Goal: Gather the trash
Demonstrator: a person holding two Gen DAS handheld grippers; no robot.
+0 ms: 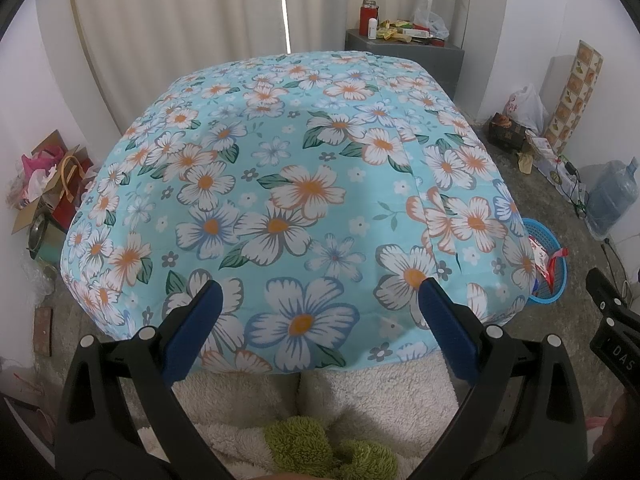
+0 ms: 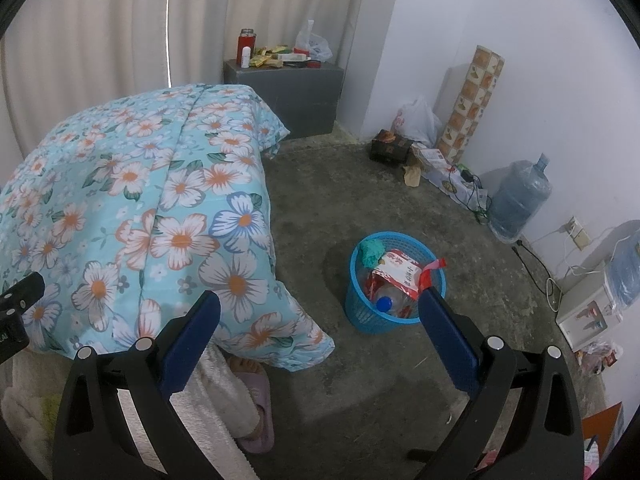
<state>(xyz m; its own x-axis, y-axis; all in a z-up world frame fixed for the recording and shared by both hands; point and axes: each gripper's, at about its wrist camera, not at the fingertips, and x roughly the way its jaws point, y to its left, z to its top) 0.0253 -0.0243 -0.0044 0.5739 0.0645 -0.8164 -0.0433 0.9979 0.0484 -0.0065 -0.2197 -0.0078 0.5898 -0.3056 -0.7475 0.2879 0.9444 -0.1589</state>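
A blue plastic basket (image 2: 360, 316) stands on the concrete floor beside the bed, holding a red-and-white wrapper (image 2: 400, 274), a clear bottle with a blue cap (image 2: 385, 303) and a teal crumpled piece (image 2: 370, 251). In the left wrist view the basket (image 1: 554, 294) peeks out past the bed's right corner. My left gripper (image 1: 318, 292) is open over the floral quilt (image 1: 304, 184), nothing between its fingers. My right gripper (image 2: 320, 300) is open above the floor, left of the basket, holding nothing.
The quilted bed (image 2: 120, 208) fills the left. A grey cabinet (image 2: 296, 92) with bottles and packets stands at the back. A water jug (image 2: 520, 196), bags, boxes and cables line the right wall. A foot in a slipper (image 2: 254, 404) is by the bed. Clutter (image 1: 44, 196) sits left.
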